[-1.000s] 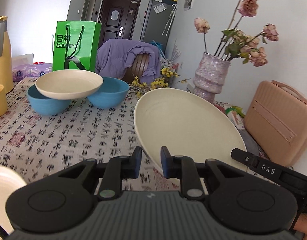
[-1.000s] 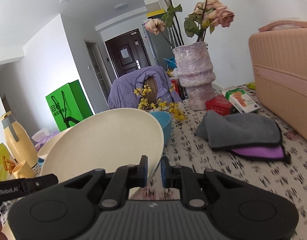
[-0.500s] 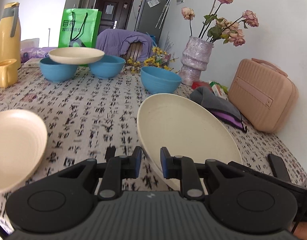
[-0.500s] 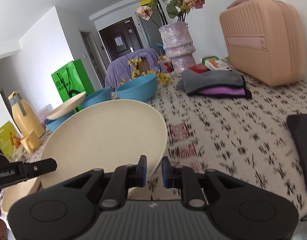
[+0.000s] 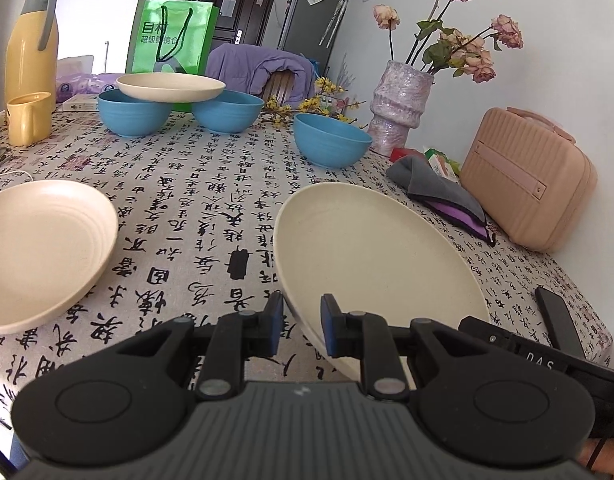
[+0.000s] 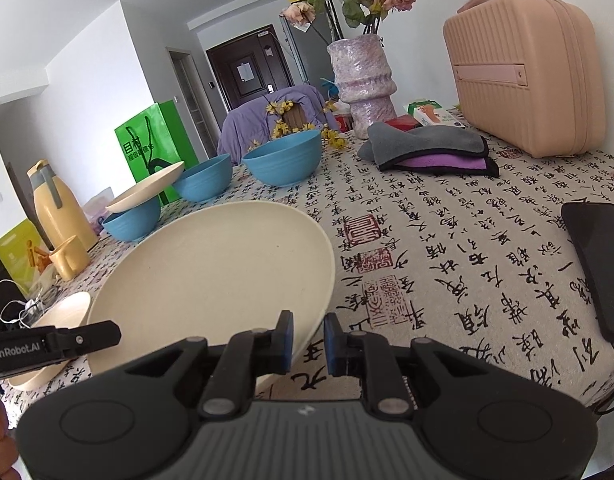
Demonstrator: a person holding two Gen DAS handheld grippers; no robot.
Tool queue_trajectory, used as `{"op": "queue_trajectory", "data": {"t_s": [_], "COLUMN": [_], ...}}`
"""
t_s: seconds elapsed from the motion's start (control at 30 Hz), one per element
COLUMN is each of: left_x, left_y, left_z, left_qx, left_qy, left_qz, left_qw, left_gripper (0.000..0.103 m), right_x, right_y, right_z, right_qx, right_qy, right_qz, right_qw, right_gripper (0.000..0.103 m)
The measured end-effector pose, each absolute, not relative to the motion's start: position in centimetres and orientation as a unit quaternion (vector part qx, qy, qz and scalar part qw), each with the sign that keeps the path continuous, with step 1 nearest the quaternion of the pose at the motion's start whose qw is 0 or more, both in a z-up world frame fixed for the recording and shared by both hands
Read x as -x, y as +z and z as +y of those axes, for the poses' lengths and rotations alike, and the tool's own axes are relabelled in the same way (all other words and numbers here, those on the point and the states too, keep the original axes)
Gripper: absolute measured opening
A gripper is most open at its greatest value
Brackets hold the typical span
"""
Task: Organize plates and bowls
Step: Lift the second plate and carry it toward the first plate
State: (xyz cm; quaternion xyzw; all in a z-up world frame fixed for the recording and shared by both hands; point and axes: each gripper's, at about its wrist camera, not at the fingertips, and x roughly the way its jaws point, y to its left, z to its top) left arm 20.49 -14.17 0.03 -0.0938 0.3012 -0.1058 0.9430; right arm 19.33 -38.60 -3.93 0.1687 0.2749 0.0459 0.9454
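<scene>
Left wrist view: both grippers, left gripper [image 5: 302,320] and right gripper [image 6: 309,340], pinch opposite rim edges of the large cream plate [image 5: 371,248], fingers closed, sharing its weight above the counter [image 5: 211,184].

Home dining table [image 5: 211,184], fridge [image 5: 307,16]

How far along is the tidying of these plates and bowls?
Little looks finished: no stack exists yet. In hand: both grippers, left gripper and right gripper, pinch the rim of one large cream plate, tilted over the tablecloth. Left: another cream plate lies alone, a third plate bridges two blue bowls, and a third blue bowl stands apart.
</scene>
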Motion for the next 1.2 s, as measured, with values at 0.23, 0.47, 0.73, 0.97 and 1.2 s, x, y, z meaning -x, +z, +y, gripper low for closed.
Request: {"op": "queue_trajectory", "data": {"t_s": [0.23, 0.47, 0.73, 0.97, 1.2], "left_x": [-20.1, -19.6, -18.8, -18.5, -18.1], "left_y": [0.2, 0.9, 1.1, 0.6, 0.2], "left_z": [-12.2, -7.8, -0.8, 4.8, 8.1], "left_qx": [0.102, 0.109, 0.128, 0.145, 0.145], "left_qy": [-0.09, -0.044, 0.018, 0.062, 0.089], "left_qz": [0.293, 0.279, 0.264, 0.268, 0.264], "left_qw": [0.946, 0.953, 0.956, 0.951, 0.949], "left_gripper": [0.02, 0.02, 0.02, 0.02, 0.02], "right_x": [-19.8, -21.5, -23.9, -25.6, -26.2], "right_y": [-3.6, -2.9, -2.3, -2.0, -1.3], "right_z": [-36.8, -32.6, -24.7, -18.0, -12.9], "right_qx": [-0.154, -0.138, -0.105, -0.071, -0.028], "right_qy": [0.056, 0.094, 0.157, 0.197, 0.219], "right_qz": [0.282, 0.293, 0.302, 0.311, 0.306], "right_qw": [0.945, 0.941, 0.934, 0.927, 0.926], "right_gripper": [0.016, 0.016, 0.016, 0.016, 0.017]}}
